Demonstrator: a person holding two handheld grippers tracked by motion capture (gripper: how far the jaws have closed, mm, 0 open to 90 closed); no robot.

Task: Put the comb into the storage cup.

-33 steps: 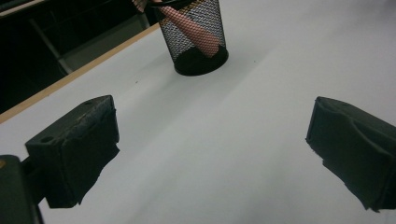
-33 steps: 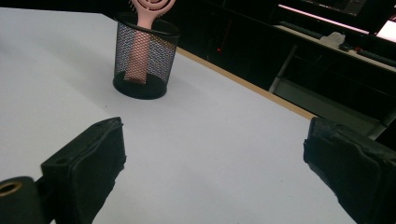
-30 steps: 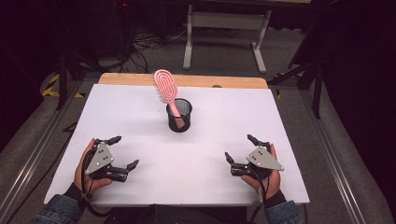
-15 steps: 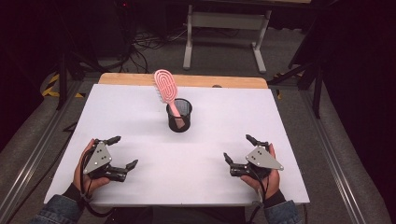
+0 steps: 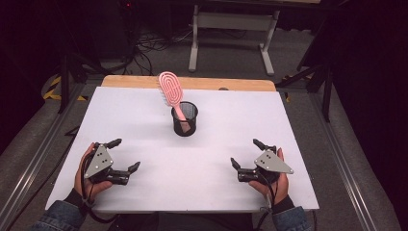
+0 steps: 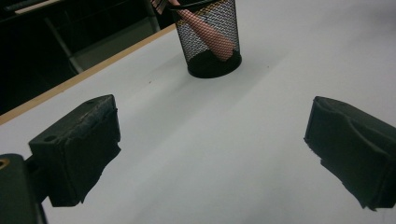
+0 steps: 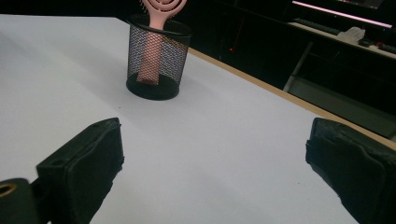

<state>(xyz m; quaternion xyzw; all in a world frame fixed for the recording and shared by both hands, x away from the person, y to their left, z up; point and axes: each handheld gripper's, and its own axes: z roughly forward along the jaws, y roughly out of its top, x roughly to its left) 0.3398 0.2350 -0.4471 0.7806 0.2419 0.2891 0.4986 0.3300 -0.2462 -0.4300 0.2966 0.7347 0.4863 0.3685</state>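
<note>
Hairbrush (image 5: 172,92) stands handle-down in the mesh cup (image 5: 184,118) mid-table, nothing's shifted in the last second, and your left gripper (image 5: 124,157) and right gripper (image 5: 244,154) rest near-side of the cup, jaws wide, empty, so no step underway.

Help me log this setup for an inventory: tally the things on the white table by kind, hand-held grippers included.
Pink hairbrush: 1
Black mesh cup: 1
Hand-held gripper: 2, left and right, both open
Total: 4

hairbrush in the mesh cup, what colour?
Pink hairbrush, handle down in the black mesh cup; clearest in the high view.
</note>
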